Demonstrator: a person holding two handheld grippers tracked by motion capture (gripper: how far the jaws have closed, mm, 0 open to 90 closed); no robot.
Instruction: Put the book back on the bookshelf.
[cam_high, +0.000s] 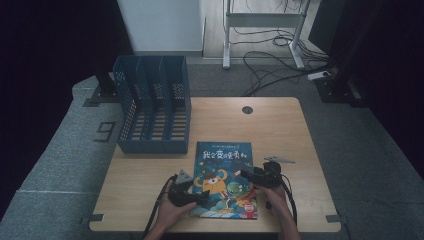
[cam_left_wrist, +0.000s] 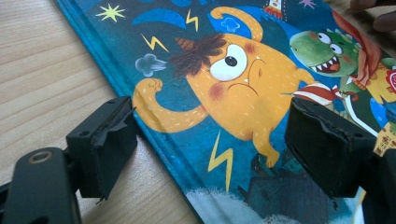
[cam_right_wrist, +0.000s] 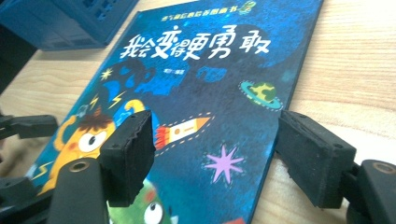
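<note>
A blue picture book (cam_high: 225, 177) with a yellow monster and a green dinosaur on its cover lies flat near the table's front edge. My left gripper (cam_high: 202, 195) is open at the book's left edge. In the left gripper view (cam_left_wrist: 210, 149) one jaw is over bare wood and the other over the cover (cam_left_wrist: 233, 84). My right gripper (cam_high: 245, 175) is open at the book's right side. In the right gripper view (cam_right_wrist: 215, 154) its jaws straddle the right edge of the book (cam_right_wrist: 210, 79). Neither gripper holds anything.
A dark blue slotted file rack (cam_high: 152, 110) stands at the table's back left, just beyond the book, its corner in the right gripper view (cam_right_wrist: 60, 18). The wooden table (cam_high: 280, 130) has a cable hole (cam_high: 247, 109) at the back. Cables lie on the floor beyond.
</note>
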